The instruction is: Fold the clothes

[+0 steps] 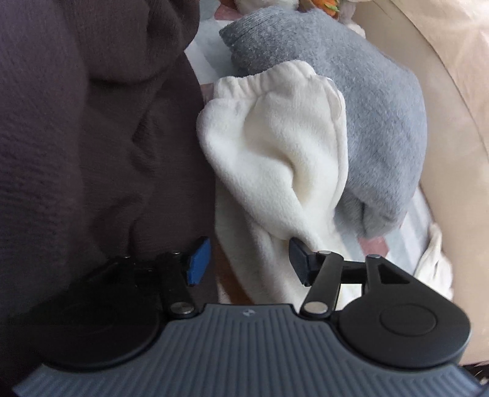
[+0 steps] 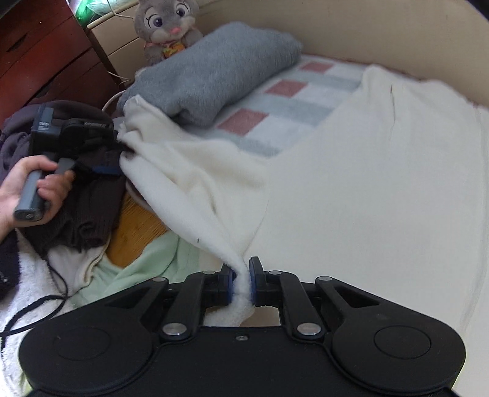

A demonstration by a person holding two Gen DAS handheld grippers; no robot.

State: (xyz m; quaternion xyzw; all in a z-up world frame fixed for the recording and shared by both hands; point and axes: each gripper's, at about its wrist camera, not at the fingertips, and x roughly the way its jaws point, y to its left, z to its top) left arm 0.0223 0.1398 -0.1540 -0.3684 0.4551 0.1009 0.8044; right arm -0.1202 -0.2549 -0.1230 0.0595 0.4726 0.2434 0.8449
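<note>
Your right gripper (image 2: 242,282) has its jaws pressed together on a pinched edge of the cream fleece garment (image 2: 195,183), the fabric bunching into a narrow twist between the blue pads (image 2: 233,282). From that pinch the cloth rises in a taut, creased band toward your left gripper (image 2: 120,146), which you hold by its grey handle in your left hand (image 2: 33,189) beside the dark brown knit (image 2: 82,207). In the left wrist view that left gripper (image 1: 249,262) stands with its jaws spread wide; the cream fleece lies between and ahead of the fingers, touching the right-hand black finger (image 1: 301,259), while the blue-padded finger sits against the dark knit. No grip on the cloth is visible there. The garment is soft, plush and off-white, with a gathered elastic hem (image 1: 259,82) at its far end and a rounded, pouch-like fold below it. It lies on the bed, its lifted portion spanning the gap between your two tools, and more pale fabric spreads flat across the checked bedspread (image 2: 287,100) to your right. A folded grey fleece (image 2: 214,70) rests just behind the cream piece, touching it, with a plush rabbit (image 2: 166,27) behind that. A pale green cloth (image 2: 146,259) lies below the stretched band.
</note>
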